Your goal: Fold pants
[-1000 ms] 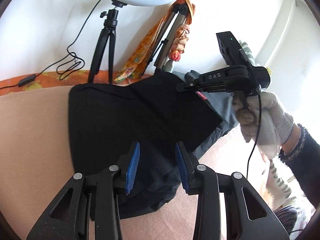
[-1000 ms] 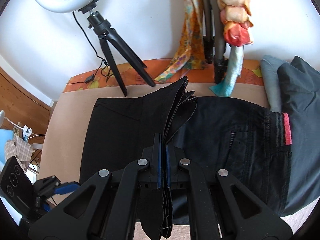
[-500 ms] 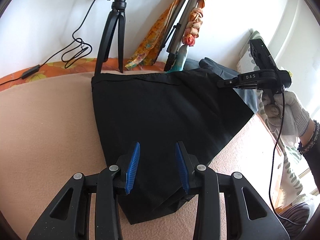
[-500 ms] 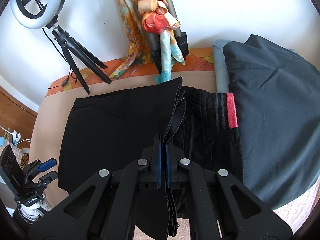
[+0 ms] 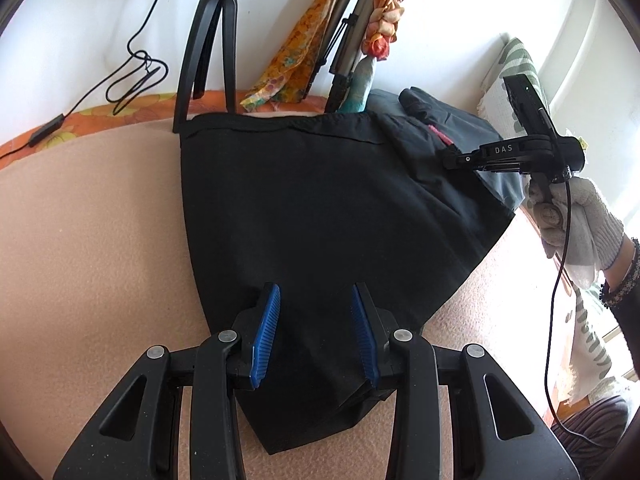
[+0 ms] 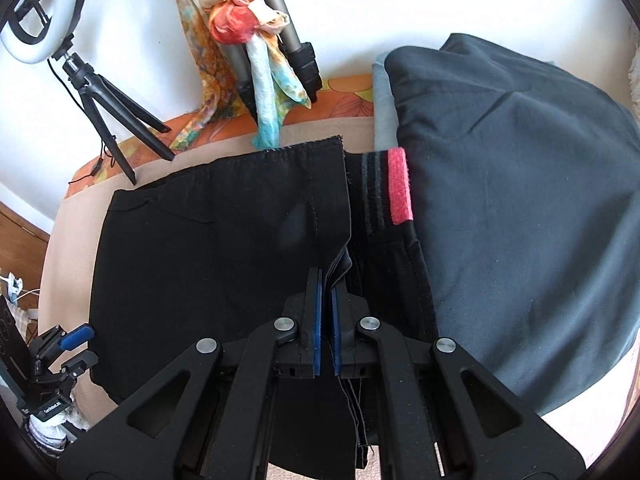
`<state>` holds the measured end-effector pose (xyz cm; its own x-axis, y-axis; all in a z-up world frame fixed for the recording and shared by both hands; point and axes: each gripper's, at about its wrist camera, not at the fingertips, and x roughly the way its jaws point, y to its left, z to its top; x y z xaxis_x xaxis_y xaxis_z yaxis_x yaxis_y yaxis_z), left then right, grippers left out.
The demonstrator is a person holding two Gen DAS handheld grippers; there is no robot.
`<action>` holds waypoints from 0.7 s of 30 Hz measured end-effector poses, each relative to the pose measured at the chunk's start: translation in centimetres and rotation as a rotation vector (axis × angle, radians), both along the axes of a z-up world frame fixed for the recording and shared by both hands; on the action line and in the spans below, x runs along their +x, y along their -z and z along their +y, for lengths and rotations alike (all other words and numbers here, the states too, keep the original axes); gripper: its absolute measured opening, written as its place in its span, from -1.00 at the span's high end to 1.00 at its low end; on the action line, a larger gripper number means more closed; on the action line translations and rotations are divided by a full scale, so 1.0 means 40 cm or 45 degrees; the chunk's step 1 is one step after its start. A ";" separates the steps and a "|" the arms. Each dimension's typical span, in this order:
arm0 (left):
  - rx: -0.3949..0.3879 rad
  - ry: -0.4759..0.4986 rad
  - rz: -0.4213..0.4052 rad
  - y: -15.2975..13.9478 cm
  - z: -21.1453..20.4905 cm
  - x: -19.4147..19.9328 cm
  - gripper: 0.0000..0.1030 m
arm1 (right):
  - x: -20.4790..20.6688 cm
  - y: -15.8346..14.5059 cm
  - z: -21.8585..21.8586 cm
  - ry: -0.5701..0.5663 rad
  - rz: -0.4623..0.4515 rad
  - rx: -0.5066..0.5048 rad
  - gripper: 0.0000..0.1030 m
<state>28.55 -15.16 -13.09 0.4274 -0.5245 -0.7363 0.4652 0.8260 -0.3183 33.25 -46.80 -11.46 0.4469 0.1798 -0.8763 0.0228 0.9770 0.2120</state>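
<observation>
Beige bed [image 5: 92,216]: pants [image 5: 312,208] hem pinched in right tool [image 6: 325,320].

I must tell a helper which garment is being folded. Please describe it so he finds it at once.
On the beige bed, left of the dark grey-blue garment, lie the black pants. Only they have a pink waistband patch.

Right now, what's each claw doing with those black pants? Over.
Left gripper open, above the black pants. Right gripper shut on the pants' folded-over edge. Grey garment lies beside the waistband, close to the fold. Over.
</observation>
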 end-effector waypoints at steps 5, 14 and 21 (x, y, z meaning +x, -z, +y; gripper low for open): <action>0.001 -0.012 0.011 0.027 0.002 -0.003 0.32 | -0.016 -0.006 0.006 0.036 -0.032 -0.112 0.67; -0.022 -0.047 0.006 0.024 0.024 -0.034 0.32 | -0.058 -0.132 0.164 -0.151 -0.307 -0.012 0.24; -0.061 -0.120 0.007 0.022 0.056 -0.039 0.32 | 0.007 -0.082 0.464 -0.474 -0.285 0.045 0.32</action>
